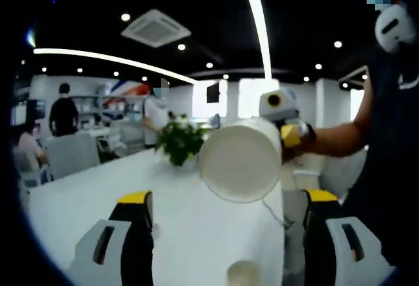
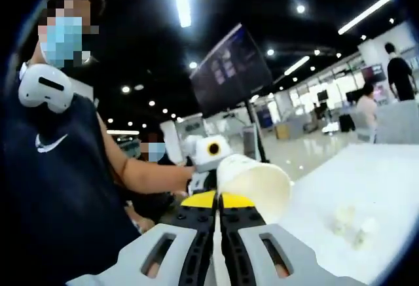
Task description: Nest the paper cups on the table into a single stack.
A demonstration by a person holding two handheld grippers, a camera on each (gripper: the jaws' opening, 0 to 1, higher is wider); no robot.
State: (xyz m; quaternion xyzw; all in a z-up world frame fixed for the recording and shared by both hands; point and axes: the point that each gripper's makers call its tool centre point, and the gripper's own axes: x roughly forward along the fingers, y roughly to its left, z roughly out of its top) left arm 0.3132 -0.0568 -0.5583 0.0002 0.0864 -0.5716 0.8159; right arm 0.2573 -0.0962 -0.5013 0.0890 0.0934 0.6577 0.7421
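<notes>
In the left gripper view the left gripper (image 1: 222, 233) stands wide open, its two yellow-tipped jaws well apart and holding nothing. Between them, low and close in, the rim of a small paper cup (image 1: 243, 274) shows on the white table (image 1: 98, 194). Ahead of the jaws and above the table, a large paper cup (image 1: 241, 160) hangs on its side with its flat bottom turned toward this gripper. It is carried by the right gripper (image 1: 288, 135), which comes in from the right at the end of a person's arm (image 1: 340, 135). Beyond the cup a green potted plant (image 1: 180, 142) sits on the table.

In the right gripper view the right gripper (image 2: 217, 202) has its jaws pressed together on the wall of the large paper cup (image 2: 258, 184), which lies tilted just ahead of the tips, its open mouth facing right. The left gripper (image 2: 208, 152) shows just behind the cup. To the right, some blurred pale objects (image 2: 353, 224) rest on the table (image 2: 380, 181); I cannot tell what they are.
</notes>
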